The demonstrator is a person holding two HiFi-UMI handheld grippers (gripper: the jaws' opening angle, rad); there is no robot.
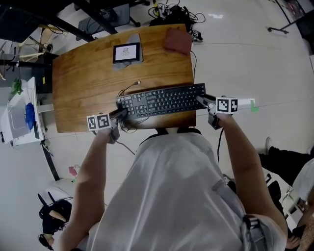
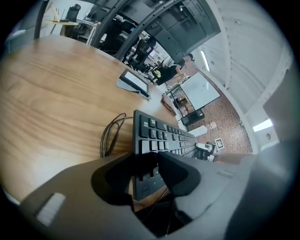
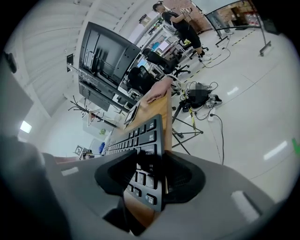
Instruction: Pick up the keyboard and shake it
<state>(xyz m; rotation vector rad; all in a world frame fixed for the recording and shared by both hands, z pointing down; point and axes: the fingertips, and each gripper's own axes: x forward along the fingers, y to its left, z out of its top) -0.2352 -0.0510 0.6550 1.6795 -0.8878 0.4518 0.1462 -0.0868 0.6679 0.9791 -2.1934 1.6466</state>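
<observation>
A black keyboard (image 1: 162, 100) spans the near edge of the wooden table (image 1: 88, 83), and it looks raised a little off the wood. My left gripper (image 1: 120, 113) is shut on its left end, with the jaws clamped over the corner keys (image 2: 150, 164). At the other end, my right gripper (image 1: 202, 100) grips the number-pad end (image 3: 151, 164), a pad on each face. The keyboard (image 2: 164, 136) runs away from the left gripper toward the right one. Its thin black cable (image 2: 110, 136) loops on the table behind it. In the right gripper view the keyboard (image 3: 140, 136) stands tilted on edge.
A tablet (image 1: 126, 52) on a grey stand sits at the table's far side, with a brown cloth (image 1: 177, 40) at the far right corner. A white machine (image 1: 19, 117) stands left of the table. Cables (image 1: 171, 12) lie on the floor beyond.
</observation>
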